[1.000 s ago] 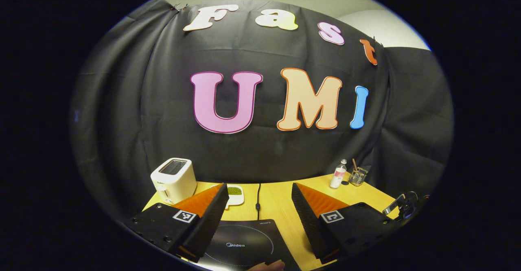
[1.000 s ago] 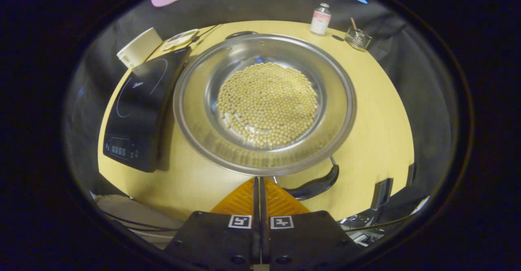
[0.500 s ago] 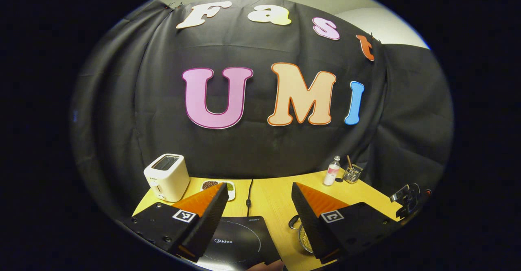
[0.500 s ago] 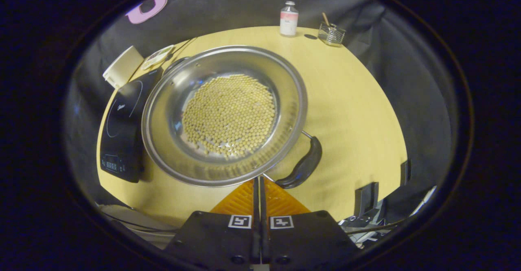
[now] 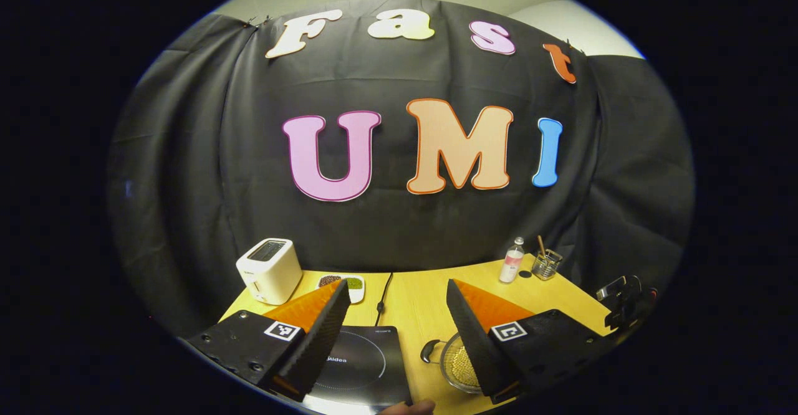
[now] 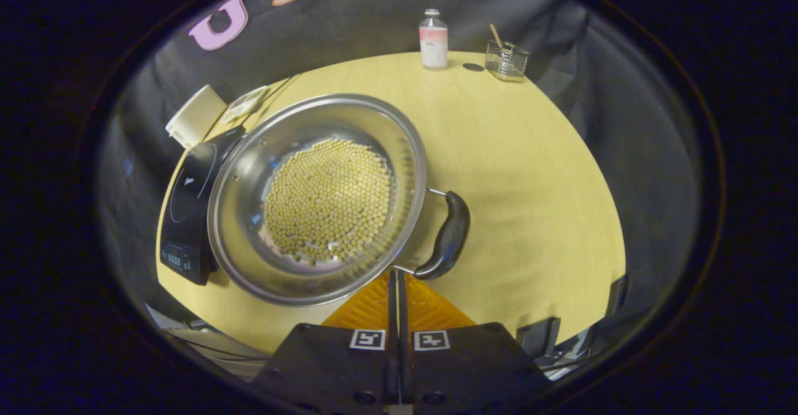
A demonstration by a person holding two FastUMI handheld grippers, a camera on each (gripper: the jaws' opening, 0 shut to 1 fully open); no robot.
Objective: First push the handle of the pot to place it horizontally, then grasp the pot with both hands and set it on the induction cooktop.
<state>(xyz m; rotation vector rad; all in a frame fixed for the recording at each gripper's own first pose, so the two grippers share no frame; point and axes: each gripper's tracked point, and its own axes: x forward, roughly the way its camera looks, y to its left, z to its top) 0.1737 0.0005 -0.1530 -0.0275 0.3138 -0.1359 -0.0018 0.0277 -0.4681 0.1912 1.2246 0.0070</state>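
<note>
A steel pot [image 6: 240, 175] filled with yellow beans stands on the yellow table [image 6: 530, 172], right of the black induction cooktop [image 6: 187, 200]. Its black handle [image 6: 446, 238] points to the right side in the right gripper view. My right gripper [image 6: 397, 276] is shut with nothing between its fingers, its tip at the pot's near rim by the handle's lower end. In the left gripper view my left gripper [image 5: 396, 290] hovers open above the cooktop [image 5: 361, 365]; the pot [image 5: 458, 365] and its other handle [image 5: 429, 351] peek out beside the right finger.
A white toaster [image 6: 193, 116] and a small dish [image 6: 246, 103] stand behind the cooktop. A bottle [image 6: 432, 40] and a glass holder [image 6: 506, 60] are at the table's far edge. Dark fixtures [image 6: 539, 339] sit at the near right table edge.
The pot has turned: its near handle swung from the front around to the right side. The pot has come into the left gripper view. The right gripper stayed shut.
</note>
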